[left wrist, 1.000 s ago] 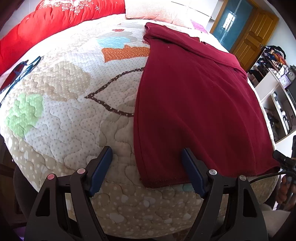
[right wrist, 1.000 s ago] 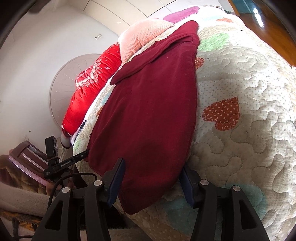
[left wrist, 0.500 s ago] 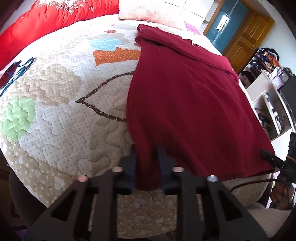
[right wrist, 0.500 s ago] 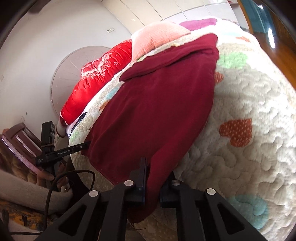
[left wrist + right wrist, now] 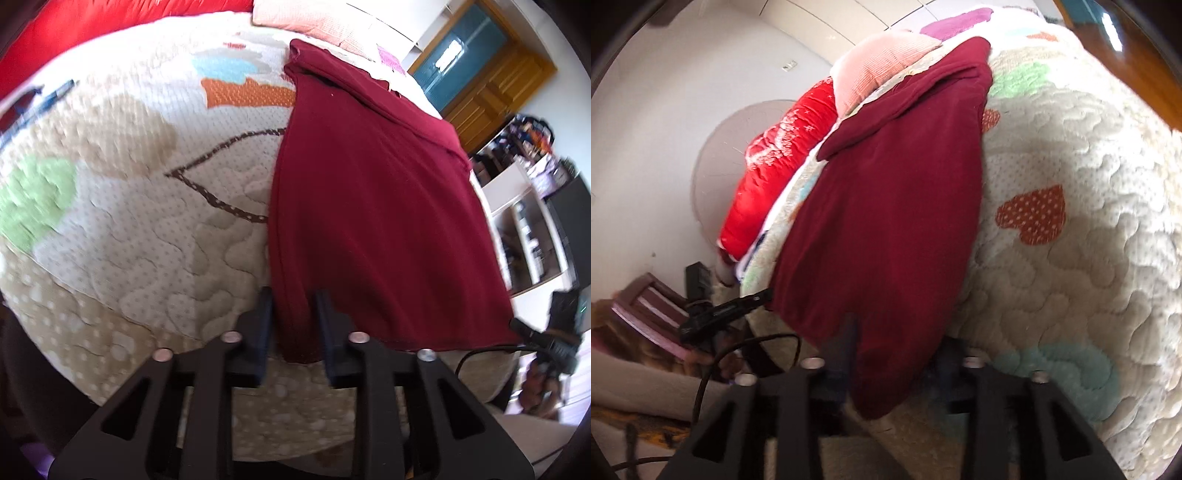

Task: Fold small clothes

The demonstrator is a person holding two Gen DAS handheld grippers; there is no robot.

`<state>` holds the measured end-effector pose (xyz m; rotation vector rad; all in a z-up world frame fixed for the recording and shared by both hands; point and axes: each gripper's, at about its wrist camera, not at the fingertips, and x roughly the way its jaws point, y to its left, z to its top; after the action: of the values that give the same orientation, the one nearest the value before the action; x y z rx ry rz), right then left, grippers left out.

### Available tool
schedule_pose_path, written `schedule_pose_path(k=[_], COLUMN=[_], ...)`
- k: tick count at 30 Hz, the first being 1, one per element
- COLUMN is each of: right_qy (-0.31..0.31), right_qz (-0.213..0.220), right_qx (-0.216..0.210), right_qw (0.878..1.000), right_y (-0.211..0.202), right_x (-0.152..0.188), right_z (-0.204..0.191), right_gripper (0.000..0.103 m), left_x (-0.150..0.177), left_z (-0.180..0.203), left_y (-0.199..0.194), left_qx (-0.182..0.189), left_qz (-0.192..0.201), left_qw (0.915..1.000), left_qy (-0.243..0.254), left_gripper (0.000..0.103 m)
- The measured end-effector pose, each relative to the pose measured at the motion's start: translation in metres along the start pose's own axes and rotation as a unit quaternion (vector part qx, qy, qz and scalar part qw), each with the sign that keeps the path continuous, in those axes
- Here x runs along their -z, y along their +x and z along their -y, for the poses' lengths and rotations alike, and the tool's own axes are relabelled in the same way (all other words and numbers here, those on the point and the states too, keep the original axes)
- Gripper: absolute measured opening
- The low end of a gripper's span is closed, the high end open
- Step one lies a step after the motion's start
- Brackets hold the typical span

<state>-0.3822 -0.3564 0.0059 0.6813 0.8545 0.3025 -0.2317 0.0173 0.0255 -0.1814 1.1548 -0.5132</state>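
A dark red garment lies flat on a quilted bed cover, its far end folded over near the pillows. My left gripper is shut on the garment's near left corner at the bed's edge. In the right wrist view the same garment runs away from me, and my right gripper is shut on its near right corner, the cloth bunched between the fingers. Each view shows the other gripper at the hem's far end, the right gripper and the left gripper.
A red duvet and a pink pillow lie at the head of the bed. White shelves and a wooden door stand to the right. A wooden chair is beside the bed on the left.
Both grippers went from open around the hem corners to shut on them. Both views have shifted slightly and the corners look lifted a little.
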Motion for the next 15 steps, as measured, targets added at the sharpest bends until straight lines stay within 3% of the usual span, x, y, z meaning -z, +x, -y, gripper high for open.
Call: schedule_pose_path(k=[3, 5, 9, 10, 11, 12, 14, 15], right_qy=[-0.020, -0.024, -0.030, -0.040, -0.052, -0.061, -0.058, -0.057], right_qz=[-0.007, -0.016, -0.020, -0.022, -0.025, -0.023, -0.013, -0.008], right_qx=[0.002, -0.004, -0.018, -0.017, -0.012, -0.003, -0.009, -0.016], right_qw=[1.000, 1.000, 0.999, 0.999, 0.998, 0.998, 0.998, 0.998], right_y=[-0.003, 0.000, 0.009, 0.012, 0.013, 0.014, 0.013, 0.012], right_x=[0.002, 0.003, 0.003, 0.003, 0.003, 0.003, -0.001, -0.003], right_z=[-0.005, -0.006, -0.012, -0.015, -0.018, -0.021, -0.024, -0.025], right_gripper=[0.044, 0.044, 0.043, 0.030, 0.023, 0.021, 0.018, 0.018], left_x=[0.001, 0.003, 0.006, 0.006, 0.007, 0.008, 0.006, 0.003], left_z=[0.001, 0.006, 0.020, 0.023, 0.026, 0.029, 0.028, 0.024], left_y=[-0.001, 0.000, 0.004, 0.004, 0.004, 0.002, 0.000, -0.002], left_qx=[0.026, 0.026, -0.007, -0.013, -0.020, -0.031, -0.037, -0.026], left_qz=[0.004, 0.009, 0.013, 0.014, 0.016, 0.017, 0.019, 0.018], left_qw=[0.9994, 0.9994, 0.9998, 0.9995, 0.9989, 0.9981, 0.9976, 0.9984], left_qy=[-0.021, -0.021, 0.013, 0.025, 0.039, 0.051, 0.056, 0.047], left_gripper=[0.055, 0.062, 0.063, 0.063, 0.053, 0.035, 0.016, 0.012])
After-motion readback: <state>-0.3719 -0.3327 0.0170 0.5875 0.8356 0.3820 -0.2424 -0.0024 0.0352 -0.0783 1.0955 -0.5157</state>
